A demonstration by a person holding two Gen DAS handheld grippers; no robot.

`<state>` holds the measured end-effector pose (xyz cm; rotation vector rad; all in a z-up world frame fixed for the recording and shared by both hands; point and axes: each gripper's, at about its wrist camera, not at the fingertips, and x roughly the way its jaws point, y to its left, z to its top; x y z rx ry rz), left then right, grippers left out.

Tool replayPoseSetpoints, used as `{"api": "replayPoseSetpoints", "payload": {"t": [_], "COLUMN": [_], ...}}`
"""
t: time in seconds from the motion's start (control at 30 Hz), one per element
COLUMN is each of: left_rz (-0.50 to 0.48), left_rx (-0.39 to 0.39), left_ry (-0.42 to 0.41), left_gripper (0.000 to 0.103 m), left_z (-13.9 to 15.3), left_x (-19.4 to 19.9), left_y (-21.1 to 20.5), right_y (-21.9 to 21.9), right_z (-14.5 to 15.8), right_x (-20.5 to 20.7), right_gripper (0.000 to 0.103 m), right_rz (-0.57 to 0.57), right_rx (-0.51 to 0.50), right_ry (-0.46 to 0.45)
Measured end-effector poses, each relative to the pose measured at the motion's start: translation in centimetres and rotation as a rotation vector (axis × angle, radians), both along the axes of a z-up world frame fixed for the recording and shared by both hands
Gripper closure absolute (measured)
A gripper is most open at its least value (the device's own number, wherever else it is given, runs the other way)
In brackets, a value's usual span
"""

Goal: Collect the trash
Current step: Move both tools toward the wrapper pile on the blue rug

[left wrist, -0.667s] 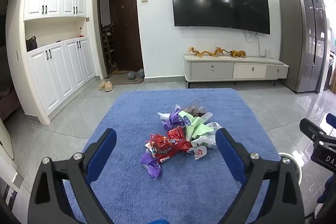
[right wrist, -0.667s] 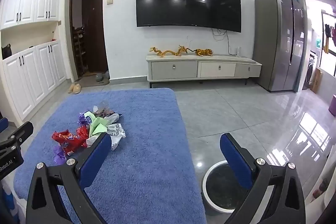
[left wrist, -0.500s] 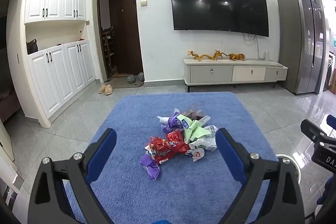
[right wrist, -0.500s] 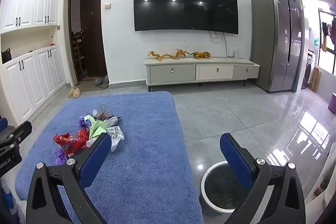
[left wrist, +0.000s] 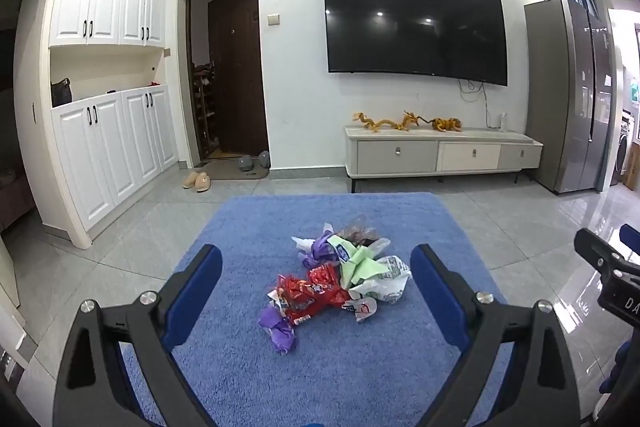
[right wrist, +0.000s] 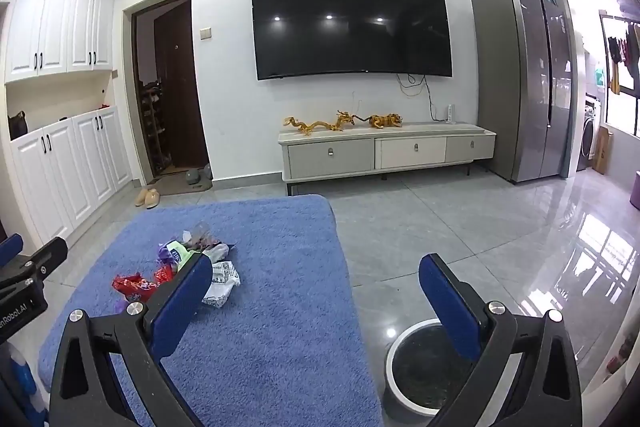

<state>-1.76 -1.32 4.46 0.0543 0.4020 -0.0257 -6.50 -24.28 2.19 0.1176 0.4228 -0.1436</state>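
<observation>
A pile of crumpled wrappers (left wrist: 336, 279), red, purple, green and white, lies on a blue rug (left wrist: 340, 367). My left gripper (left wrist: 316, 287) is open and empty, held above the rug with the pile between its fingers in view. My right gripper (right wrist: 316, 287) is open and empty, to the right of the pile (right wrist: 188, 267); its left finger hides part of it. A round white-rimmed bin (right wrist: 424, 367) with a dark inside stands on the floor off the rug's right edge, below the right finger.
A TV cabinet (left wrist: 440, 155) stands under a wall TV at the back. White cupboards (left wrist: 108, 147) line the left wall, a grey fridge (left wrist: 568, 95) the right. Slippers (left wrist: 196, 181) lie by the dark door. Glossy grey tiles surround the rug.
Both views have tilted up and pulled back a little; the pile sits lower and smaller in each. Both grippers stay open and empty.
</observation>
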Motion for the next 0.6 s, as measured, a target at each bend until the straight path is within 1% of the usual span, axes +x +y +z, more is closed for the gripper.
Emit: {"api": "replayPoseSetpoints", "payload": {"t": [0.1,0.13,0.3,0.5,0.6], "left_rz": [0.013,0.015,0.030,0.021,0.025], "left_rx": [-0.004,-0.005,0.008,0.013,0.023], "left_ry": [0.004,0.004,0.008,0.042,0.045], "left_gripper": [0.008,0.008,0.008,0.008,0.008], "left_z": [0.0,-0.7,-1.3,-2.7,-3.3], "left_x": [0.6,0.8,2.1,4.0,4.7], "left_y": [0.3,0.5,0.4,0.3,0.4], "right_y": [-0.4,-0.6,-1.8,-3.5,-4.4], "right_z": [-0.5,-0.5,-1.0,-2.1,-2.3], "right_x": [0.4,0.4,0.7,1.1,1.3], "right_gripper": [0.000,0.000,0.000,0.000,0.000], "right_rz": [-0.006,-0.011,-0.041,-0.073,-0.082], "right_rx": [0.002,0.003,-0.005,0.014,0.024], "right_ry": [0.008,0.006,0.000,0.012,0.009]}}
